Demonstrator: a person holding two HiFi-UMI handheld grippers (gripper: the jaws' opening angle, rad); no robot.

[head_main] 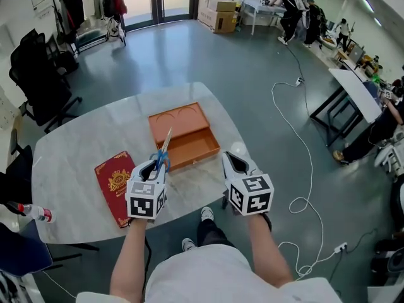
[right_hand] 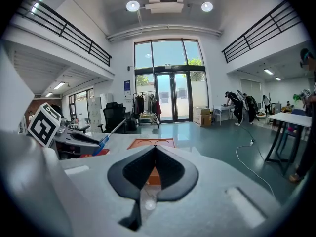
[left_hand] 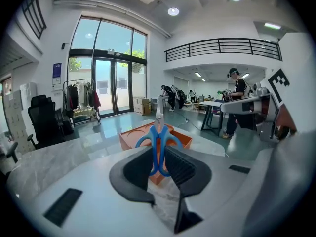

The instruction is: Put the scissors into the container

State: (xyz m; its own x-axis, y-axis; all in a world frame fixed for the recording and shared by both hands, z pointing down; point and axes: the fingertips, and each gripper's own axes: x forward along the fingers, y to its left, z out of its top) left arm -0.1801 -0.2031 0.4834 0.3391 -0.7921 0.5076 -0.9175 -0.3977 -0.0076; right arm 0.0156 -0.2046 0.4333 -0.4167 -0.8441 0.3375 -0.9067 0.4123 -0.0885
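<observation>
My left gripper (head_main: pixel 158 167) is shut on the blue handles of the scissors (head_main: pixel 163 151), whose blades point up and away over the orange container (head_main: pixel 188 146). In the left gripper view the scissors (left_hand: pixel 159 143) stand between the dark pads, above the container (left_hand: pixel 174 138). The container lies open on the marble table (head_main: pixel 76 169), its lid flat behind the tray. My right gripper (head_main: pixel 235 164) hangs at the table's front right edge, shut with nothing in it; its own view shows the jaws (right_hand: pixel 154 168) touching at the tips, the container (right_hand: pixel 150 144) beyond.
A red booklet (head_main: pixel 117 184) lies on the table left of the left gripper. A plastic bottle (head_main: pixel 33 212) rests at the table's left edge. Black office chairs (head_main: pixel 38 81) stand to the far left, a white cable (head_main: pixel 307 156) trails on the floor at right.
</observation>
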